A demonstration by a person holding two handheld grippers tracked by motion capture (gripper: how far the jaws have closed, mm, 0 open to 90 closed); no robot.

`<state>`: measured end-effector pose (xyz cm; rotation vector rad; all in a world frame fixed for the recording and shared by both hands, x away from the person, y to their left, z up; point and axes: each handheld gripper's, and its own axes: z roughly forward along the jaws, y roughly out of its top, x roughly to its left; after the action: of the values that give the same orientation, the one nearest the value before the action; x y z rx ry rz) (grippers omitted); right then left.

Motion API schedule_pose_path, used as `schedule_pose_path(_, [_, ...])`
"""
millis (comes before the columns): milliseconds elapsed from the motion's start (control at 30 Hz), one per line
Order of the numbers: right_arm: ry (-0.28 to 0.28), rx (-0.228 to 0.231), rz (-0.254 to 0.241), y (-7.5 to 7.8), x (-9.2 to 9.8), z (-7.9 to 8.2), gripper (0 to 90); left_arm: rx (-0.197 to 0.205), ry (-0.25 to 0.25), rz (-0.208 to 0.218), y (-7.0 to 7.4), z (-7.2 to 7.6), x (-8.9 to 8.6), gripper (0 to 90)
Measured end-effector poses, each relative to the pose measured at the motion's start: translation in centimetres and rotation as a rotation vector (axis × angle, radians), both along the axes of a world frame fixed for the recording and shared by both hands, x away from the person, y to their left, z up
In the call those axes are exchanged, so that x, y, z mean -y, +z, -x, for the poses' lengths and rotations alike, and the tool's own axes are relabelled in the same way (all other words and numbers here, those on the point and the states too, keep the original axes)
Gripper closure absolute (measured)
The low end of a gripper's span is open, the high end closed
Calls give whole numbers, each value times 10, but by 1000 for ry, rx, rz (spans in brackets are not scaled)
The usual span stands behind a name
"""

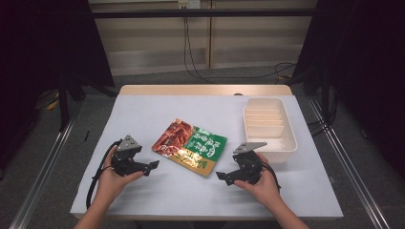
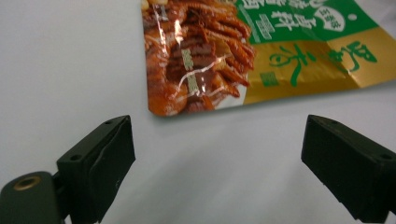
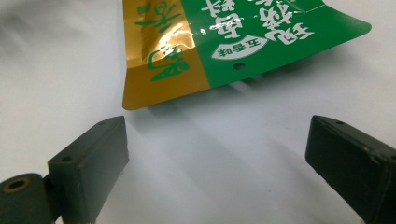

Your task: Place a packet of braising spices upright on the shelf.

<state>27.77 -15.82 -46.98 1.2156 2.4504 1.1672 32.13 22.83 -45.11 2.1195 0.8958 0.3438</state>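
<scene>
A flat foil snack packet (image 1: 190, 146), red-brown, green and gold with printed characters, lies in the middle of the white table. My left gripper (image 1: 154, 165) rests on the table just left of it, jaws open and empty. In the left gripper view the packet (image 2: 243, 51) lies just beyond the gap between the fingers (image 2: 98, 163). My right gripper (image 1: 221, 176) sits to the packet's right, near its gold corner, also open and empty. The right gripper view shows the packet's gold and green end (image 3: 224, 46) slightly lifted off the table ahead of the fingers (image 3: 93, 163).
A white plastic tray (image 1: 286, 140) with inner dividers stands at the right of the table, behind the right hand. The table (image 1: 143, 114) has a wooden strip along its far edge. Cables run across the floor beyond.
</scene>
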Motion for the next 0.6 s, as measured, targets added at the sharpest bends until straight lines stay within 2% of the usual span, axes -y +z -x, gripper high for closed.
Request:
schedule_pose_path(67, [4, -1, 2, 0, -1, 0, 56, -13, 3, 7, -1, 0, -1, 90])
schedule_pose_path(133, [-5, -18, -13, 0, -3, -1, 57, -24, 0, -18, -1, 0, -1, 90])
schedule_pose_path(300, [-5, -30, -13, 1, -8, -3, 60, -22, -18, -35, -2, 2, 3, 90])
schedule_pose_path(367, [1, -31, -29, 2, -9, -4, 70, -12, -20, -35, -1, 3, 2, 90])
schedule_pose_path(433, [1, -34, -29, 3, -11, -4, 76, -14, -20, -17, 0, 4, 1, 95])
schedule_pose_path(600, [-14, -73, -47, 3, -15, -6, 94, -13, -25, -20, 1, 9, 2, 104])
